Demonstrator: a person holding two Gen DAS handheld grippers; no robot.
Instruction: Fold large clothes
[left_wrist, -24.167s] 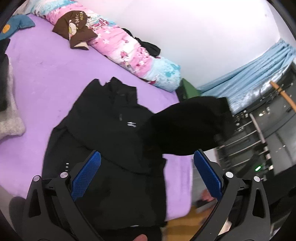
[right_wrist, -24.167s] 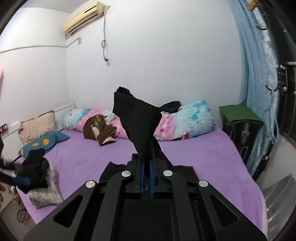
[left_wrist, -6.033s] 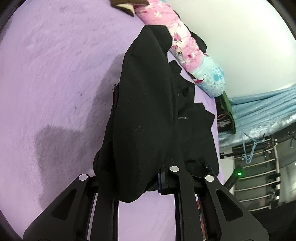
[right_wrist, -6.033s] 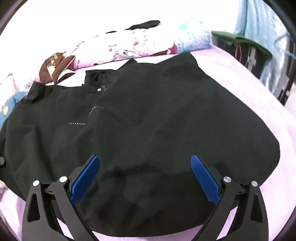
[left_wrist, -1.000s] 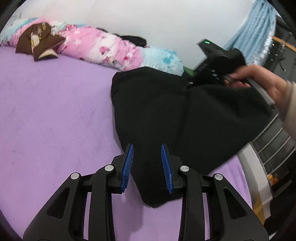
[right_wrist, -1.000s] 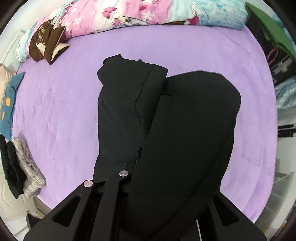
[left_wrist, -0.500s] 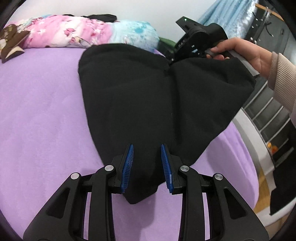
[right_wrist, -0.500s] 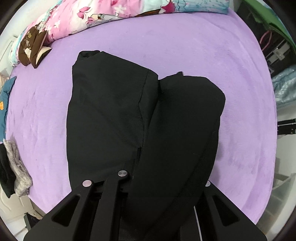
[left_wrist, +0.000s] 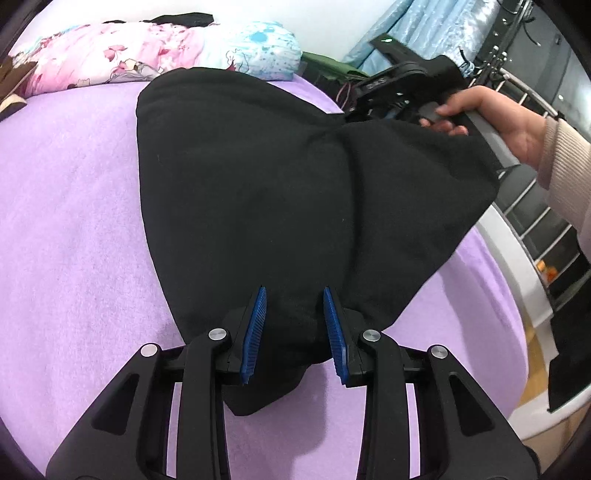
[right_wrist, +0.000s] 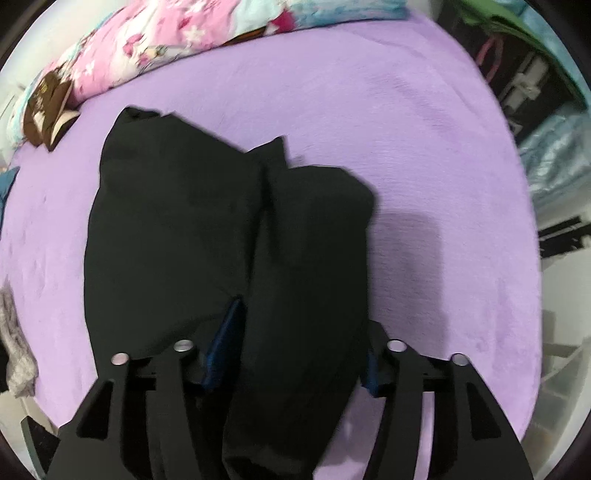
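I've got one black garment (left_wrist: 258, 192) spread mid-bed, its near hem toward the bed's (left_wrist: 66, 229) front edge. My left gripper (left_wrist: 294, 325) stands parted astride that hem, not pinching. My right gripper (right_wrist: 291, 350) is parted too, with a fold bunched between its jaws (blurry there). I'd lay it flat, edges matched. Two grippers, one garment.
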